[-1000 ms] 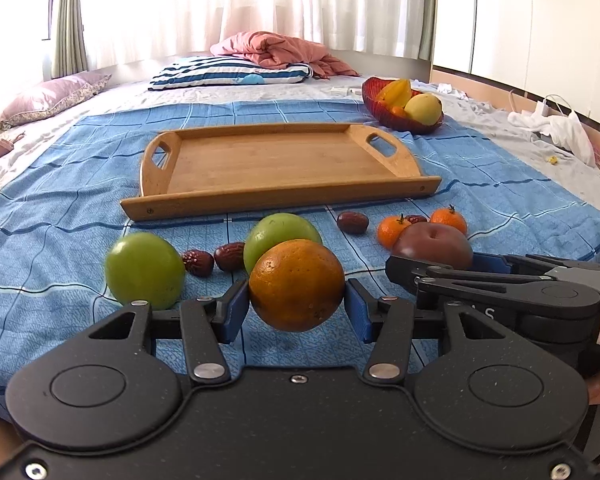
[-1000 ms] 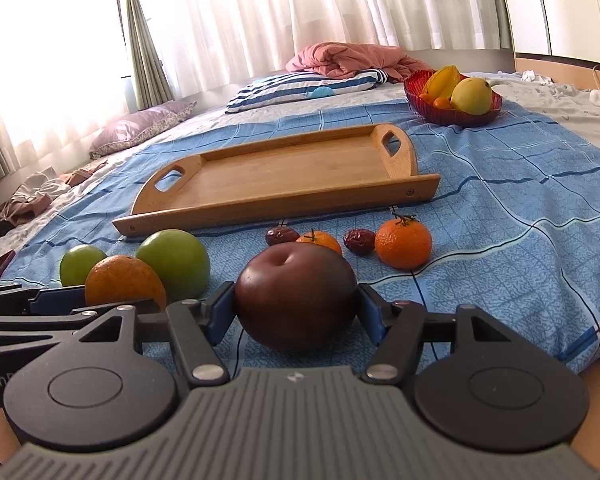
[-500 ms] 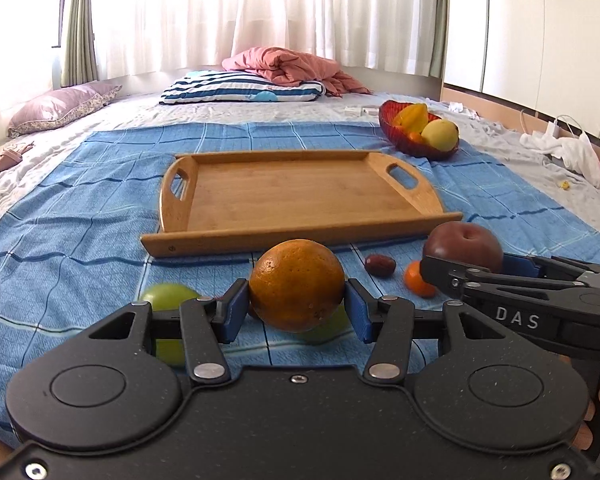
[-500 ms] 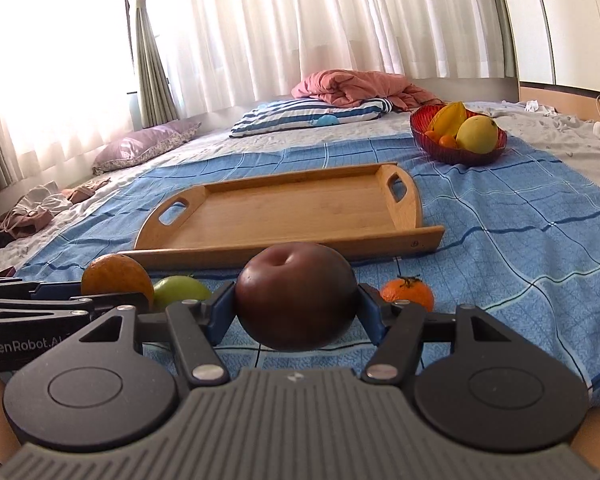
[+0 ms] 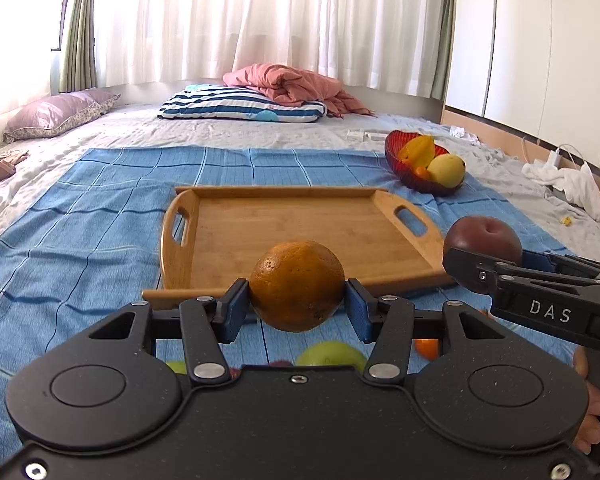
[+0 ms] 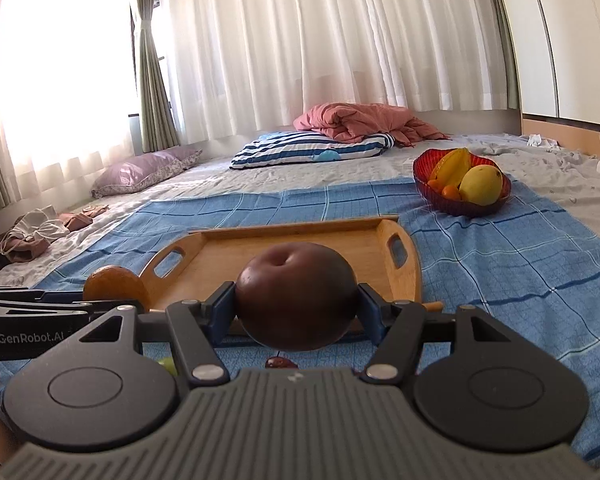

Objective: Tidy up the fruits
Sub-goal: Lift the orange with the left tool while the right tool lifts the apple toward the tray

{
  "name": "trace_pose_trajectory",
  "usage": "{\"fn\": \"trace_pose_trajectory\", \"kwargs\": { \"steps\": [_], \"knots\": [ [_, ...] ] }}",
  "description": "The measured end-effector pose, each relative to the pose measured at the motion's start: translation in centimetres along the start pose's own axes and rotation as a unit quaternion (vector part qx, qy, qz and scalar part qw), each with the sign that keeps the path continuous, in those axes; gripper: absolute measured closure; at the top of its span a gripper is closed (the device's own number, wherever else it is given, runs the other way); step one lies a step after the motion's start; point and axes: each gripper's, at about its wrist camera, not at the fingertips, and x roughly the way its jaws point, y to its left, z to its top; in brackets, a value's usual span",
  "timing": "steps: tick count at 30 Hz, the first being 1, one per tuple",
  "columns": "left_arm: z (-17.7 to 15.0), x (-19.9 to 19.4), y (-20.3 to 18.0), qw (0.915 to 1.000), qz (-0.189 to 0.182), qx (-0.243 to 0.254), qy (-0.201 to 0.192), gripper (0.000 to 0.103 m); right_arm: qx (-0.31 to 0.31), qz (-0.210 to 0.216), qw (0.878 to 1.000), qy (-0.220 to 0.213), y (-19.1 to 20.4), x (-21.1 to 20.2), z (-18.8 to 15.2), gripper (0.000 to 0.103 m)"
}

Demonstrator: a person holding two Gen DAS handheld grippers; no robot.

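My left gripper (image 5: pixel 297 310) is shut on an orange (image 5: pixel 297 285) and holds it in the air in front of the near edge of the wooden tray (image 5: pixel 292 236). My right gripper (image 6: pixel 297 314) is shut on a dark red apple (image 6: pixel 297 294), also in the air before the tray (image 6: pixel 284 252). The apple also shows in the left wrist view (image 5: pixel 483 240), and the orange in the right wrist view (image 6: pixel 114 286). The tray holds nothing. A green apple (image 5: pixel 331 354) and a small tangerine (image 5: pixel 427 348) lie on the blue cloth below the left gripper, partly hidden.
A red bowl (image 6: pixel 462 200) with a mango and other fruit stands behind the tray to the right. A striped pillow (image 5: pixel 242 108) and a pink blanket (image 5: pixel 288 84) lie at the far end of the bed. A red date (image 6: pixel 280 362) lies under the right gripper.
Both grippers have risen with their fruit and moved forward toward the tray. The fruit left on the cloth has dropped below the grippers and is mostly hidden.
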Motion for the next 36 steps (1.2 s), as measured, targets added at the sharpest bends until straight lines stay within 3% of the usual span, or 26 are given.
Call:
{"fn": "trace_pose_trajectory", "kwargs": {
  "steps": [12,17,28,36],
  "knots": [
    [5.0,3.6,1.8,0.9997,-0.001,-0.024,0.001,0.053,0.004,0.002,1.0,0.003,-1.0,4.1,4.1,0.037],
    [6.5,6.2,2.4,0.9987,-0.019,-0.041,0.023,0.053,0.011,0.016,1.0,0.02,-1.7,6.7,4.9,0.037],
    [6.6,13.7,3.3,0.9931,-0.025,-0.062,0.096,0.053,0.023,0.014,0.994,0.111,-3.7,14.1,4.0,0.037],
    [5.8,18.1,2.8,0.9888,-0.024,-0.07,0.129,0.053,0.024,0.0,0.99,0.139,-4.8,17.2,2.5,0.037]
  ]
}}
